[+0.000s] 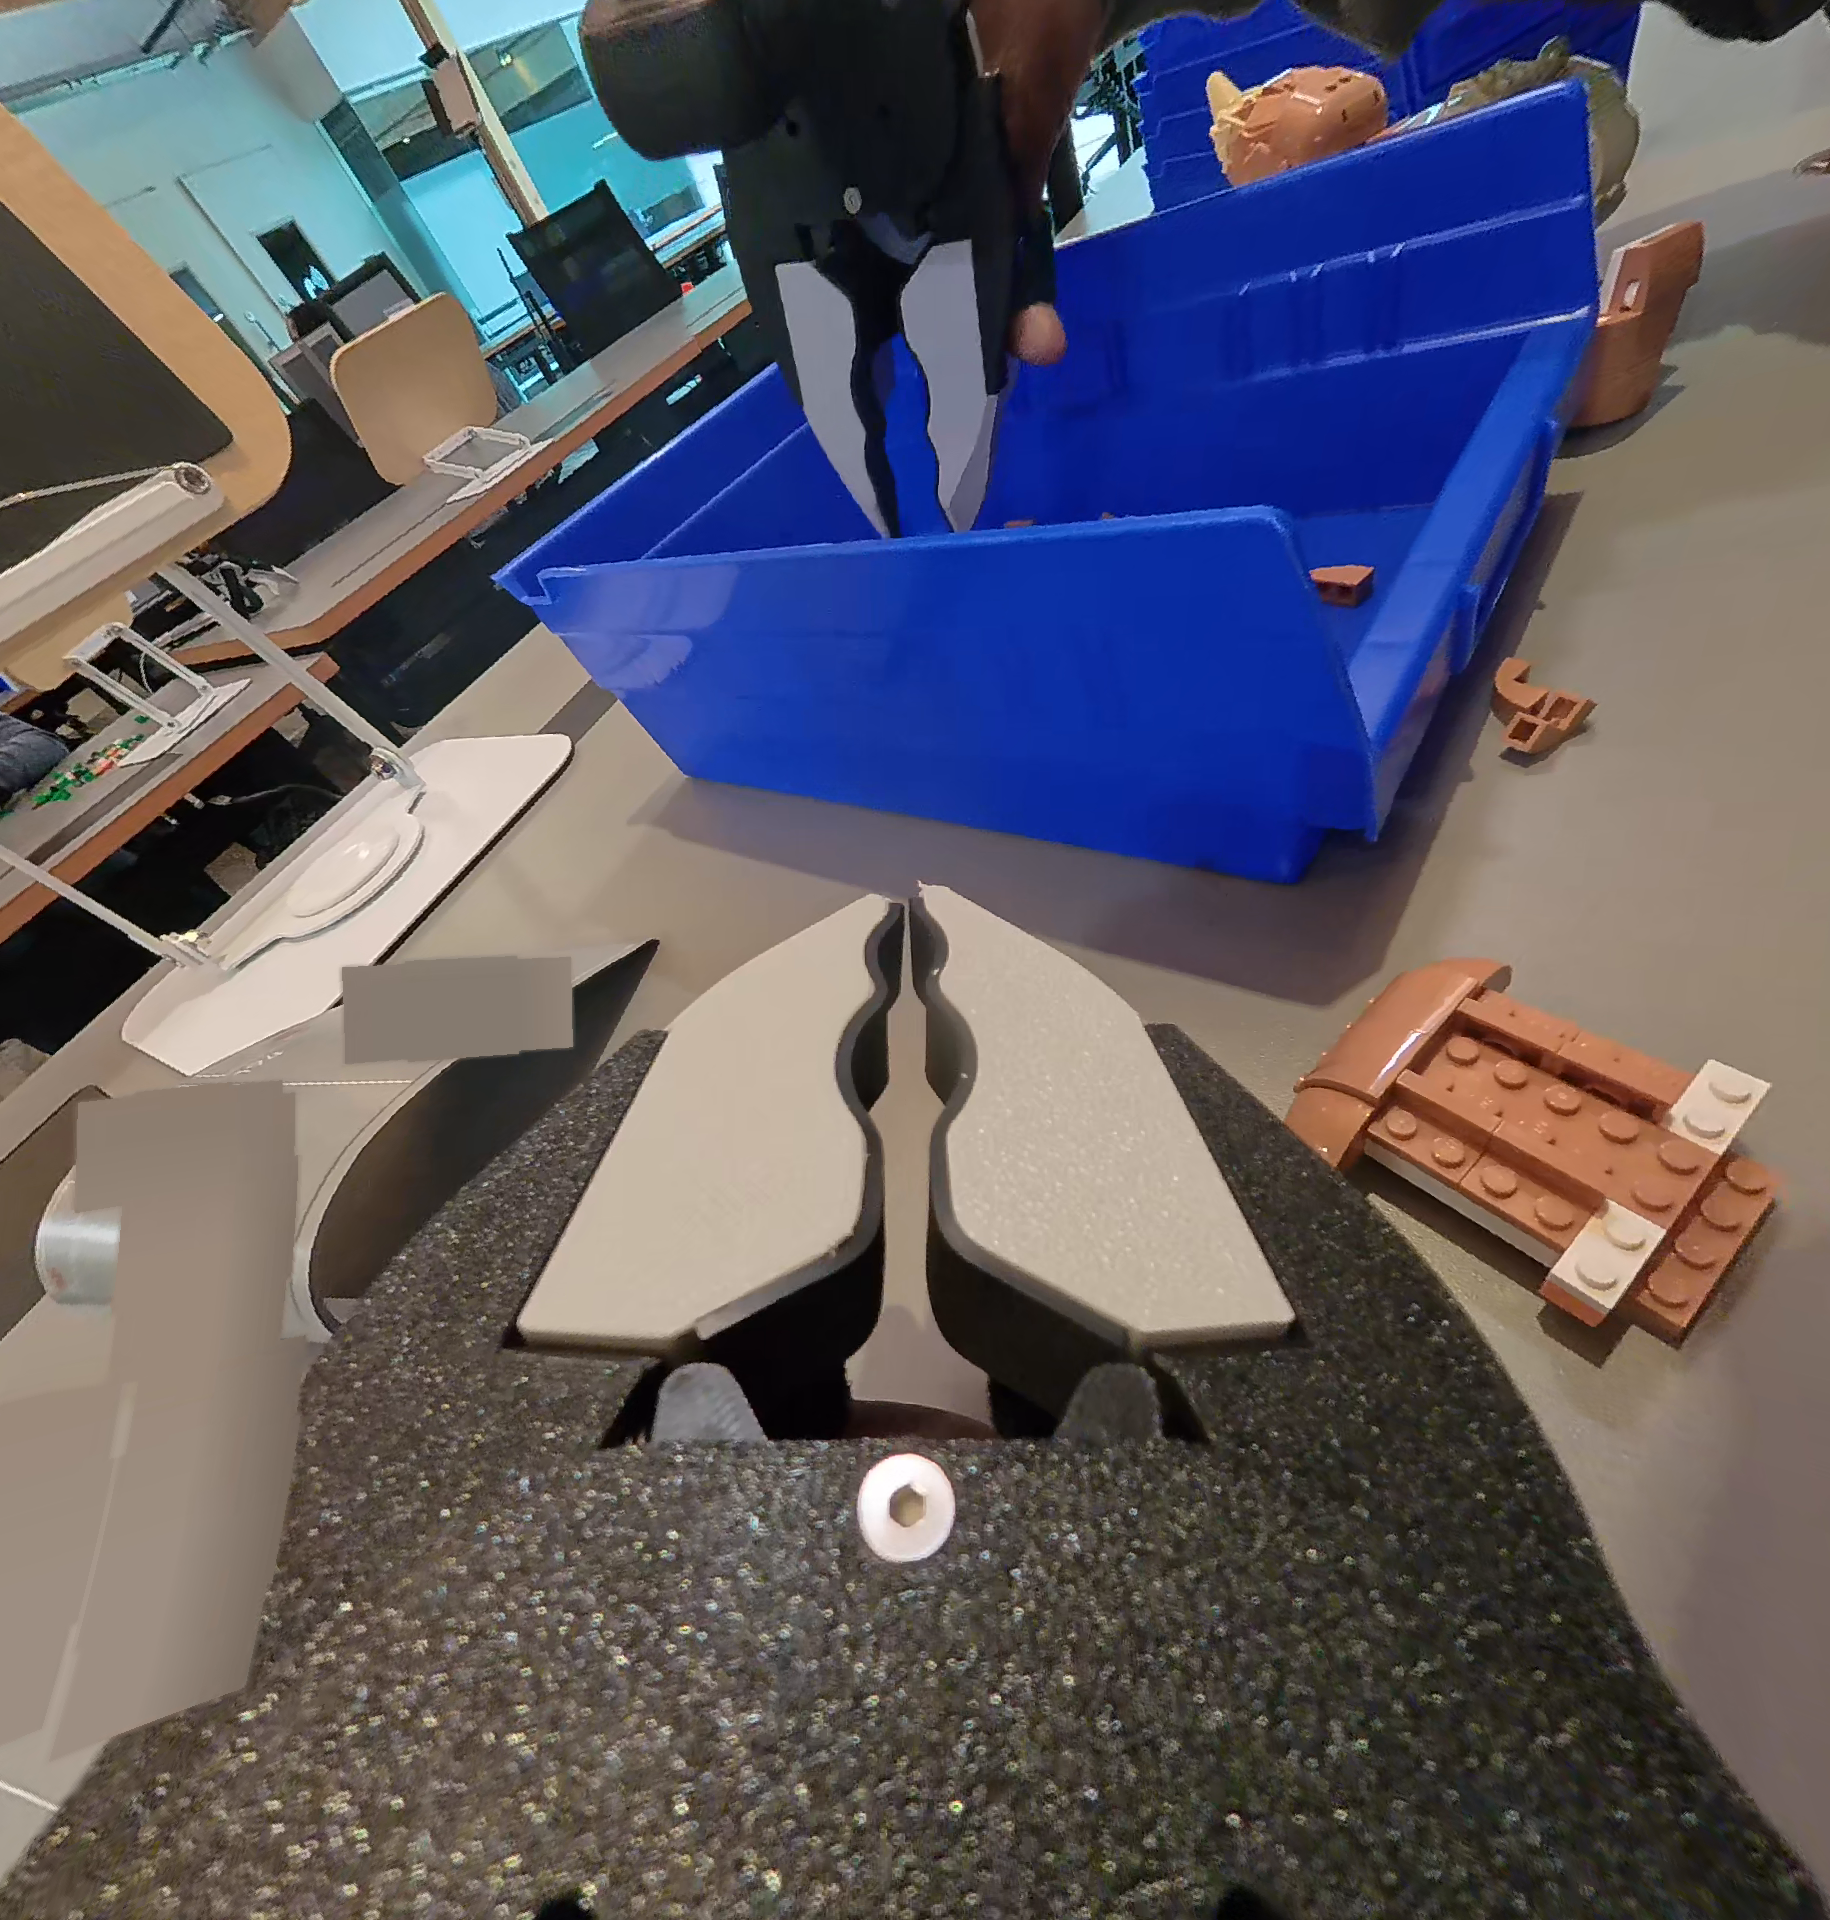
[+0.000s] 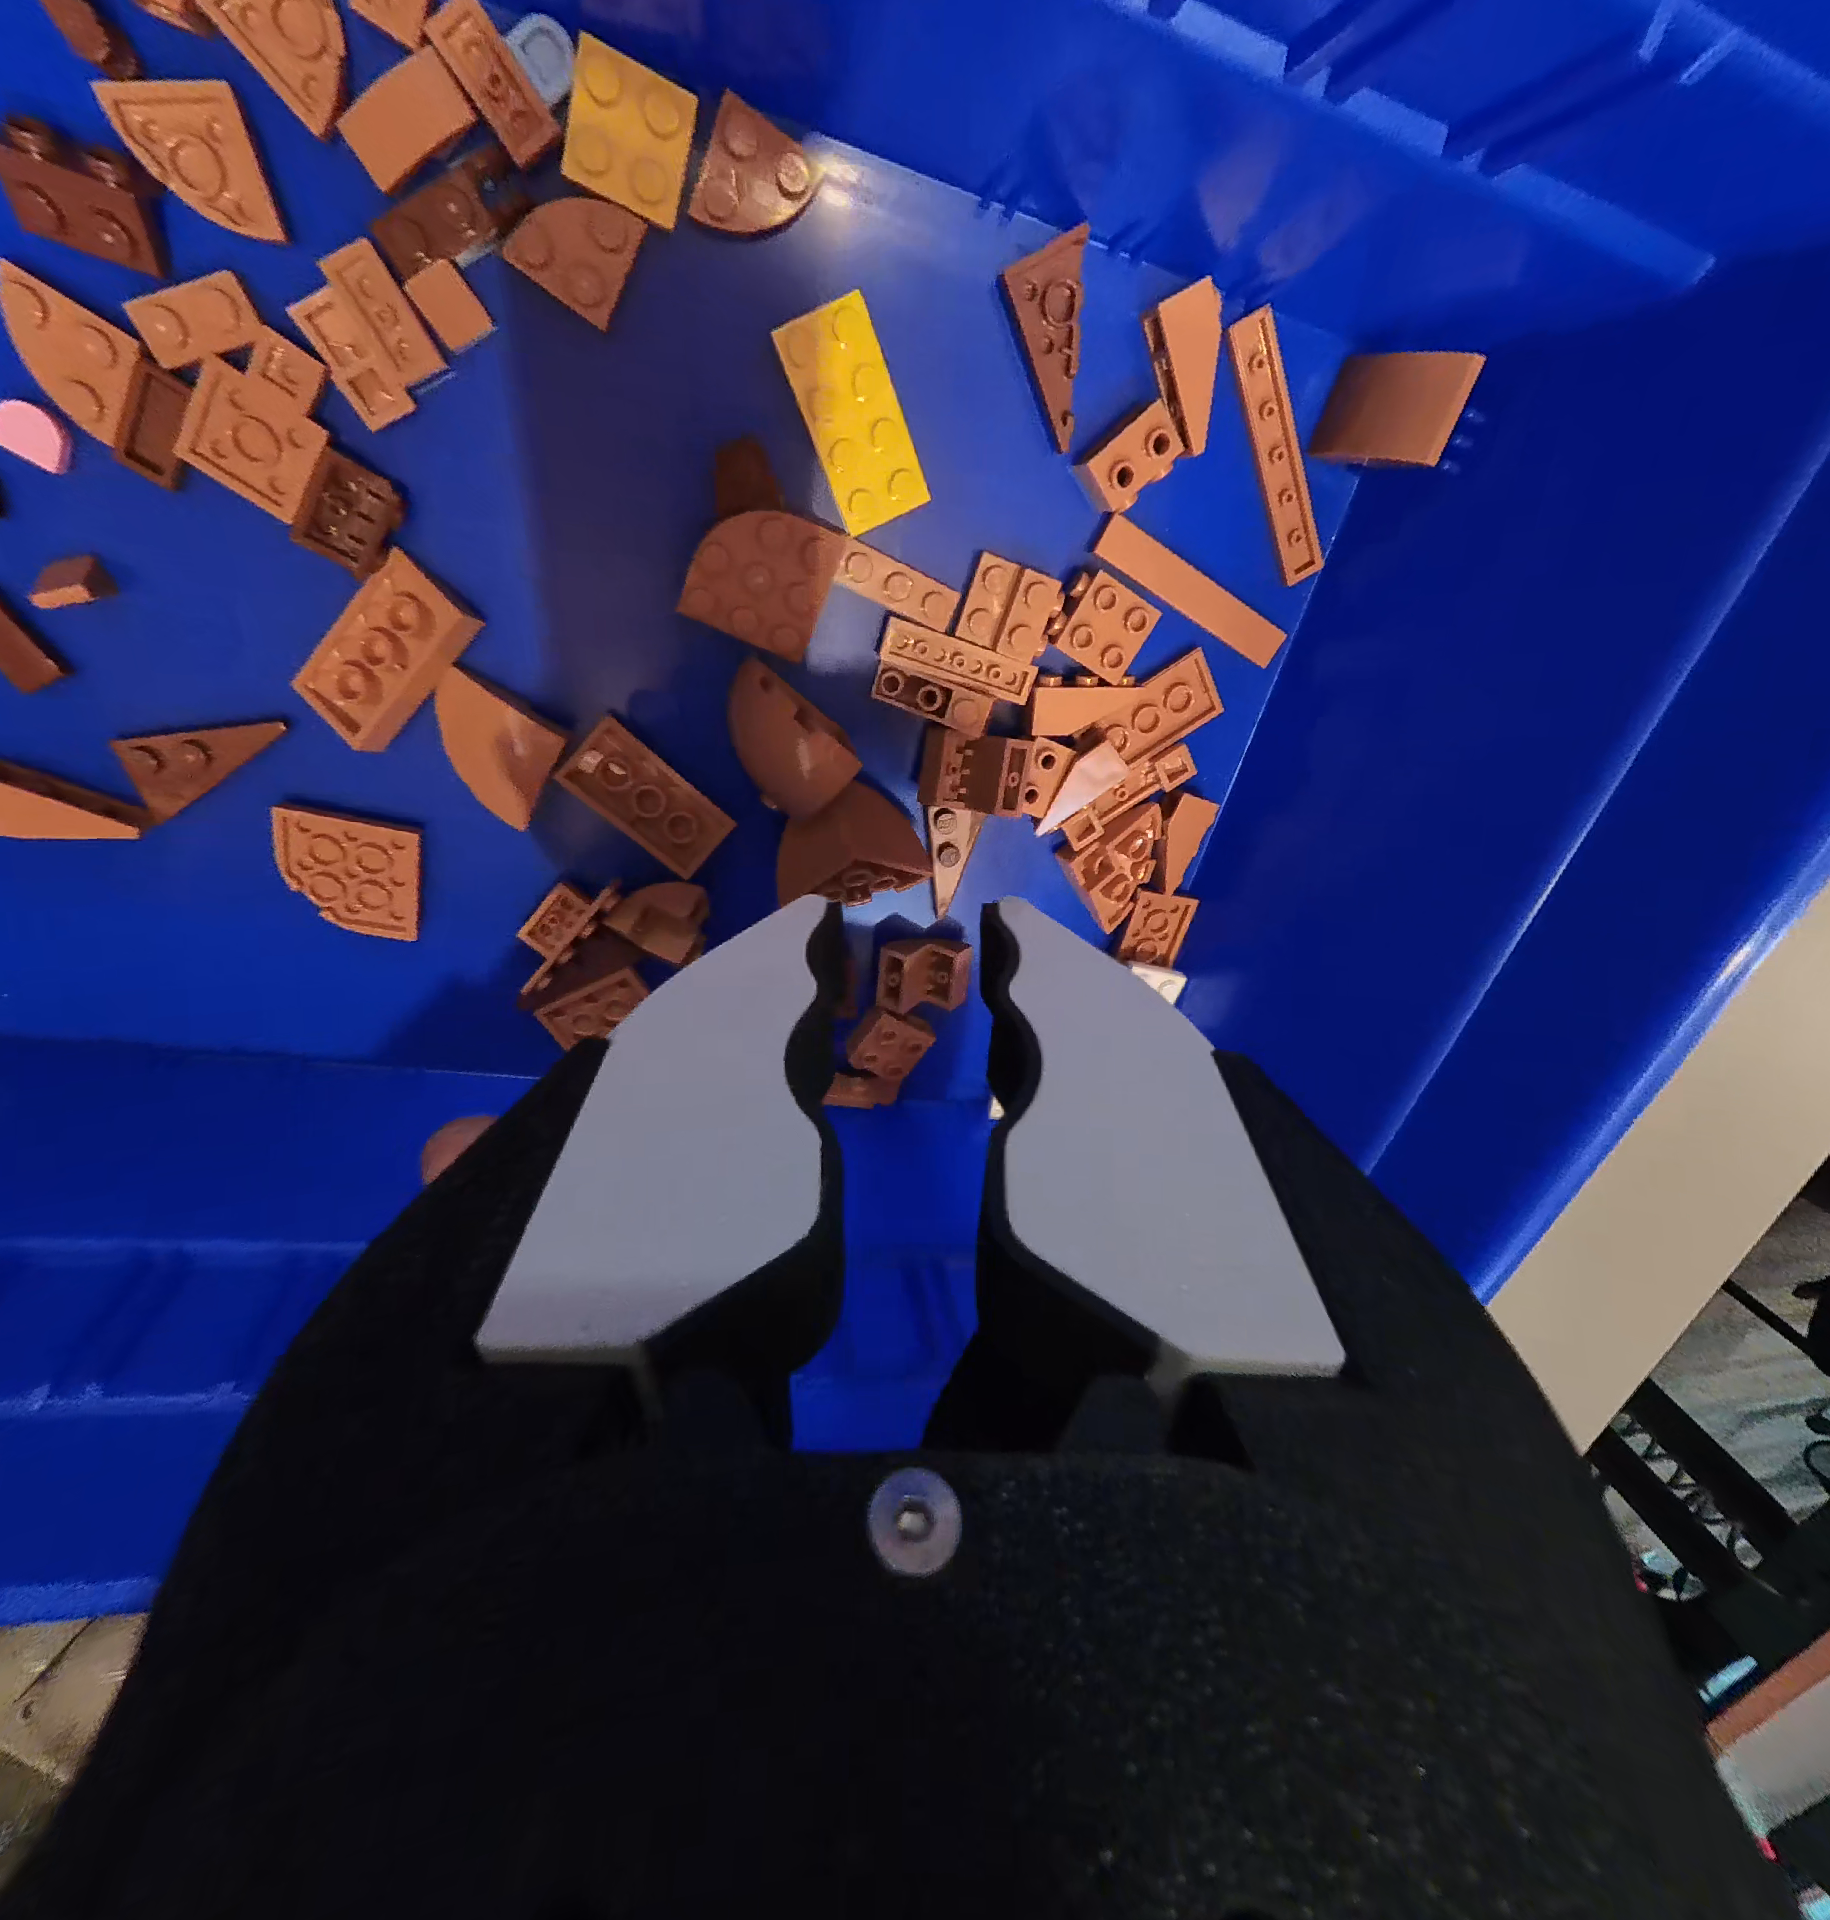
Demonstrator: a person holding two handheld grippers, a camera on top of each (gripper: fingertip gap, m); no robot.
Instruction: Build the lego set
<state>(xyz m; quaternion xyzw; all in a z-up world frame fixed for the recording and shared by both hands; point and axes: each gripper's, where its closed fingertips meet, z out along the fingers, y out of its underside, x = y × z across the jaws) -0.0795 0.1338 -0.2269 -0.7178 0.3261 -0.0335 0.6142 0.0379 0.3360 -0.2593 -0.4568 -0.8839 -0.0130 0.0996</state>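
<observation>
Left gripper (image 1: 909,906): closed, fingertips touching, nothing between them; held low over the grey bench (image 1: 1098,935), short of the blue bin (image 1: 994,707).

Right gripper (image 2: 909,914): open, jaws apart, nothing gripped; pointed down into the blue bin (image 2: 1513,727), tips just above the loose pieces at its near right corner. A small brown bracket brick (image 2: 923,972) lying in the gap between the fingers, a second small brown brick (image 2: 890,1042) just behind it; contact with either finger not determinable. Same gripper (image 1: 916,520) visible from the left wrist view, reaching into the bin from above.

Bin contents: scattered brown plates, wedges, slopes and rounded pieces across the floor, densest in a heap (image 2: 1046,707) at the right side. One yellow brick (image 2: 851,414) near the middle, one darker yellow plate (image 2: 628,135) farther back, one pink piece (image 2: 28,434) at the left edge.

Partly built brown assembly (image 1: 1534,1143) lying flat on the bench to the right of the left gripper, studs up, two light grey plates on its right end, apart from the bin. Small brown sub-part (image 1: 1539,712) on the bench beside the bin's right wall. Larger brown model sections (image 1: 1295,120) beyond the bin.
</observation>
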